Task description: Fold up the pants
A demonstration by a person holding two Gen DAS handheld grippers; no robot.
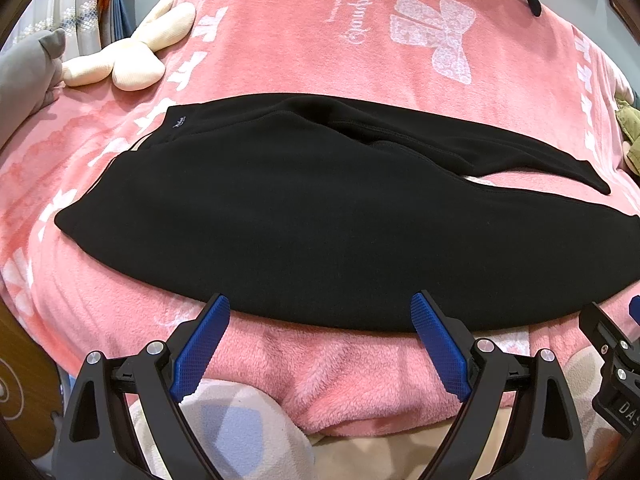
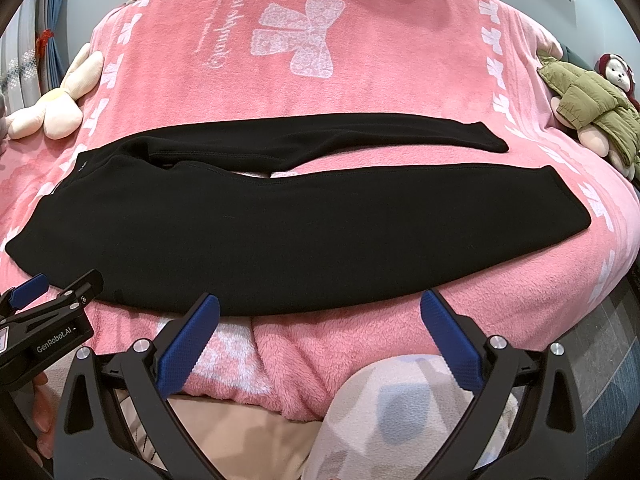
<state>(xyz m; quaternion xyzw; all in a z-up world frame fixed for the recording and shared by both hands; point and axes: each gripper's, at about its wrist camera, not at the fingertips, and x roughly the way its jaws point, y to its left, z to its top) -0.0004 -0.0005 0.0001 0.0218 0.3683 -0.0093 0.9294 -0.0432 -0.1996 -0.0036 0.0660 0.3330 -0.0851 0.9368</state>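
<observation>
Black pants (image 1: pixel 304 208) lie spread flat on a pink blanket (image 1: pixel 320 40), waistband to the left, the two legs reaching right with a narrow gap between them. They also show in the right wrist view (image 2: pixel 224 232). My left gripper (image 1: pixel 320 310) is open, its blue fingertips just at the near edge of the pants, holding nothing. My right gripper (image 2: pixel 320 306) is open at the near edge of the near leg, holding nothing. The left gripper's side shows in the right wrist view (image 2: pixel 48 312).
A cream plush toy (image 1: pixel 132 52) lies at the blanket's left. A doll in an olive jacket (image 2: pixel 592 108) lies at the right edge. A white bow print (image 2: pixel 298 40) marks the blanket beyond the pants. The bed's front edge is under the grippers.
</observation>
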